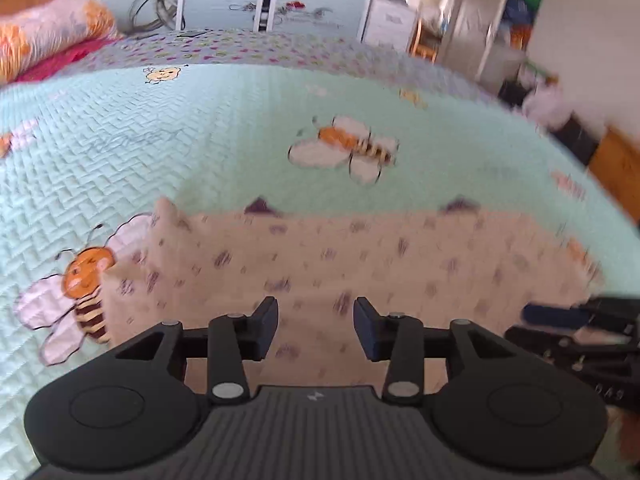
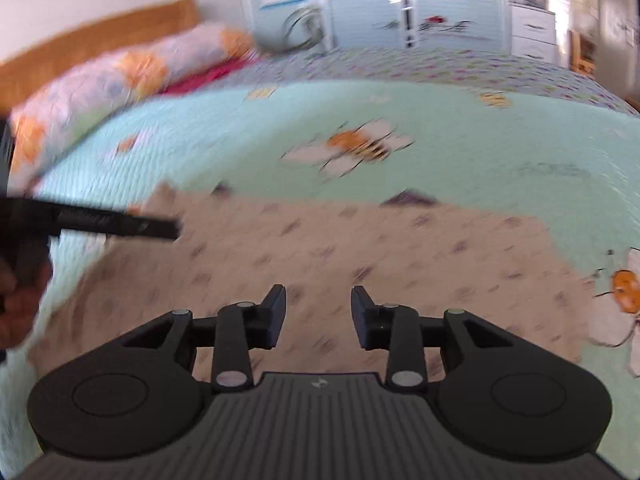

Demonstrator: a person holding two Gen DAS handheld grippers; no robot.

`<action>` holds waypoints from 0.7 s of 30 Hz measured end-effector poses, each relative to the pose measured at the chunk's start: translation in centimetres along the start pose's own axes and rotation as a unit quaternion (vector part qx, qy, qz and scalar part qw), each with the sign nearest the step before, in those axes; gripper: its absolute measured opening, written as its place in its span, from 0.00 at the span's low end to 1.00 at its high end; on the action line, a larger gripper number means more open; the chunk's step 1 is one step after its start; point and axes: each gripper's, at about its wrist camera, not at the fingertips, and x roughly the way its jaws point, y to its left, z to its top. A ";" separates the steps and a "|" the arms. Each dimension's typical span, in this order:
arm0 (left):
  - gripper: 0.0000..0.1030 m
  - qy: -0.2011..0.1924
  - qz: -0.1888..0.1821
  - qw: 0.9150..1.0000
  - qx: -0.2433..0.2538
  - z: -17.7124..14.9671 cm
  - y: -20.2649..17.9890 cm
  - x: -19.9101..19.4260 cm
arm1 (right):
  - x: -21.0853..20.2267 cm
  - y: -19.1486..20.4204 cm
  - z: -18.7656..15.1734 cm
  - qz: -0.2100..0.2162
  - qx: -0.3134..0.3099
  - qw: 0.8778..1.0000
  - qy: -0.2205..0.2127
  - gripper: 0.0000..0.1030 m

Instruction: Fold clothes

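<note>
A mint bee-print bedspread point(image 1: 200, 128) is covered by a flat beige garment point(image 1: 360, 256); the left gripper point(image 1: 316, 322) and right gripper point(image 2: 319, 314) are held parted above it, nothing gripped.

garment point(image 1: 360, 264) | beige, purple-speckled | folded flat | lying on mint bedspread
</note>
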 end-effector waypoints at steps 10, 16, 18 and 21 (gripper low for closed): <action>0.53 -0.026 -0.016 0.999 -0.016 -3.3 -0.5 -5.4 | -8.3 -4.8 -3.8 -0.090 0.065 0.993 -0.047 0.35; 0.52 0.026 0.009 0.999 0.024 -8.0 -2.4 -3.8 | -4.6 0.1 -5.1 -0.051 0.042 0.998 -0.012 0.38; 0.49 0.021 0.029 0.999 -0.002 -8.2 -0.1 -5.5 | -5.0 -3.1 -6.2 -0.074 0.074 0.994 0.003 0.31; 0.50 0.007 0.053 0.998 -0.031 -8.0 2.5 -8.4 | -8.8 -7.1 -7.4 -0.123 0.119 0.985 -0.015 0.22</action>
